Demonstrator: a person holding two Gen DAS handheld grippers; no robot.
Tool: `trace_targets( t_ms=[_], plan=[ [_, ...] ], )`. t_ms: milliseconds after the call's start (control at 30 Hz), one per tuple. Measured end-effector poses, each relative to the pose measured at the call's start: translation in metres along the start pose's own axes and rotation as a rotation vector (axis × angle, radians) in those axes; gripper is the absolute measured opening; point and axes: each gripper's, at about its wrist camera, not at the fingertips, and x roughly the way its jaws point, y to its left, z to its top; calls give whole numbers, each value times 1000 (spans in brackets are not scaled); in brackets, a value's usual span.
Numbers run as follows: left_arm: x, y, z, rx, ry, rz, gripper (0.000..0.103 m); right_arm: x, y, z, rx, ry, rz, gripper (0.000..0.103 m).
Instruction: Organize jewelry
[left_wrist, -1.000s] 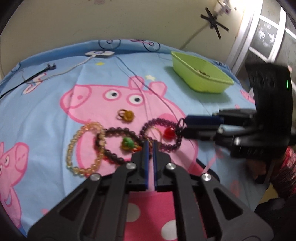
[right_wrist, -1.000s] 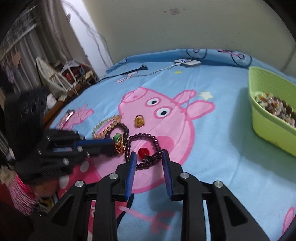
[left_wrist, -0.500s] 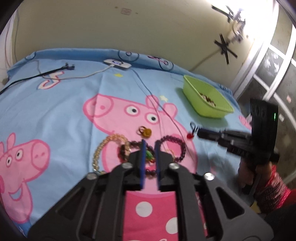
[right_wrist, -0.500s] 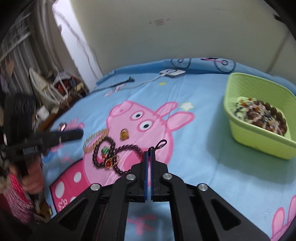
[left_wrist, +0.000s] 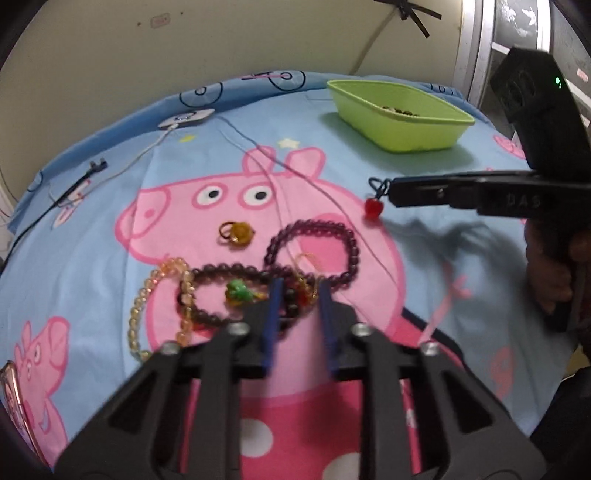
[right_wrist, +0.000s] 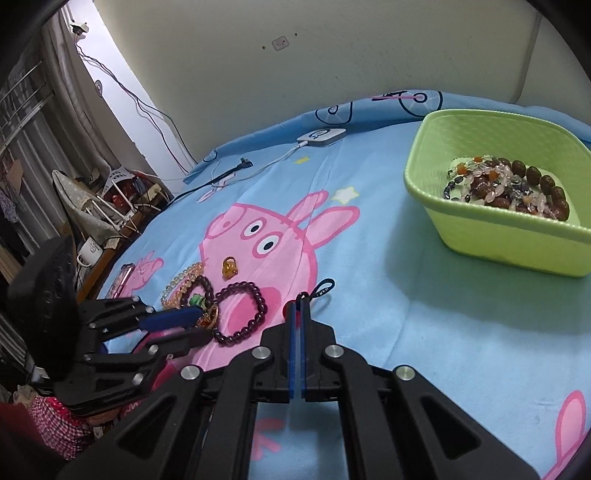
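Red bead charm (left_wrist: 373, 208): pinched by its dark loop in my right gripper (left_wrist: 392, 192), hanging above the blue sheet (left_wrist: 207, 155), short of the green basket (right_wrist: 436, 155). My left gripper (left_wrist: 297, 295), jaws narrowing with nothing gripped, hovers at the bracelet pile (left_wrist: 236, 291); purple bracelet (right_wrist: 242, 312) beside it

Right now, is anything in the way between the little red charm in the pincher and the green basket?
No, nothing visible is. The right gripper is shut on the red charm, which dangles above the bedsheet. Between it and the green basket there is only bare sheet. The other bracelets lie on the opposite side, by the left gripper.
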Motion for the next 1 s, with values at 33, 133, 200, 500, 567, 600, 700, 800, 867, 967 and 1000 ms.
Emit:
trace_targets(
  t_ms=[33,133,200,500,567,600,700,800,867,967,1000],
  plan=[
    [-1,1,1,-7,0,-10,13,-1,-1,0,4,-4,4,0],
    [-7,7,6,-44,-3,-62,5,-5,-3,1,20,-14,29,0],
    [-12,9,12,-67,-20,-97,5,-10,-3,3,30,-28,51,0],
    [-19,7,78,-113,-121,-303,5,-74,-29,30,79,-215,43,0],
    [-15,-3,96,-93,-138,-324,5,-90,-46,36,106,-263,2,0],
    [-11,-10,109,-84,-144,-340,5,-95,-53,37,119,-278,-11,0],
    [7,-36,146,-49,-139,-385,6,-107,-80,43,157,-323,-80,0],
    [29,-60,171,-23,-117,-371,6,-106,-99,44,185,-327,-105,0],
    [54,-72,186,-41,-60,-324,12,-101,-111,42,215,-333,-92,0],
    [79,-73,192,-74,13,-275,18,-92,-132,36,286,-312,-95,0],
    [79,-70,192,-96,10,-280,18,-93,-135,36,287,-316,-102,0]
  ],
)
